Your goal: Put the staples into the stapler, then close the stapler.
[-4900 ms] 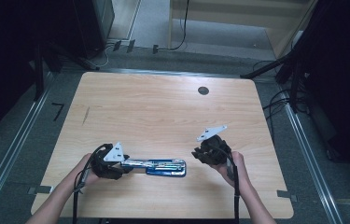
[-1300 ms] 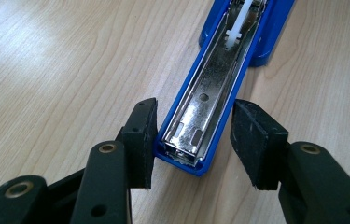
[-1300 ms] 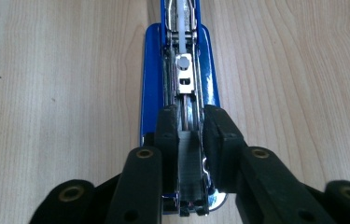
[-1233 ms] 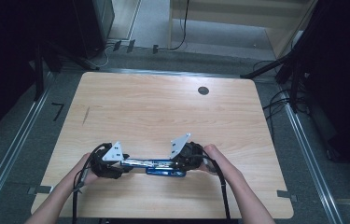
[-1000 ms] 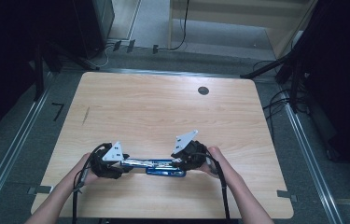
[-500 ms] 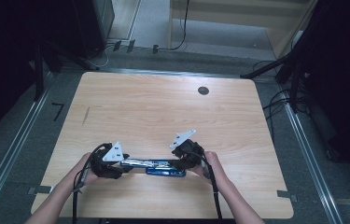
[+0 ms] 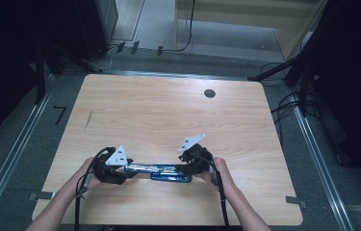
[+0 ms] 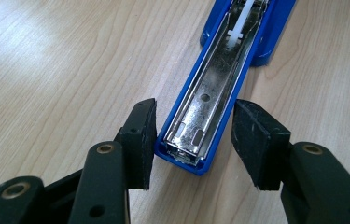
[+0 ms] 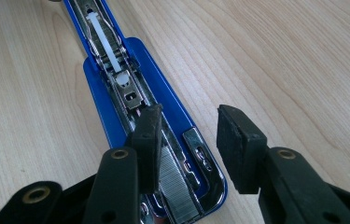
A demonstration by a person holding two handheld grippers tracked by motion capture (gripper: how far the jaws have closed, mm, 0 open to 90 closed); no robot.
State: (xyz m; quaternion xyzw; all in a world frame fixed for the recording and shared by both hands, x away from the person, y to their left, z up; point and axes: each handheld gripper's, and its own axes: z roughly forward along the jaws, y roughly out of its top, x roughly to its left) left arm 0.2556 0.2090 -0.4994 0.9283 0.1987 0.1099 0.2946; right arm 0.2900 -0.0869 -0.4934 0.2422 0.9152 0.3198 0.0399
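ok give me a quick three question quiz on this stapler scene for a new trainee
1. True or false: the blue stapler lies opened out flat on the wooden table.
2. What sits between the jaws of the left gripper? A) one end of the stapler B) a pen C) nothing
3. Fill in: in the right gripper view, a strip of ____ lies in the tray by the right gripper.

Key: 1 true; 2 A; 3 staples

We see a light wooden table (image 7: 168, 110) with a small dark round hole (image 7: 210, 93) near its far edge. Around it lies grey floor (image 7: 19, 144) with metal rails (image 7: 313, 144), and black cables (image 7: 187, 33) trail beyond the table.
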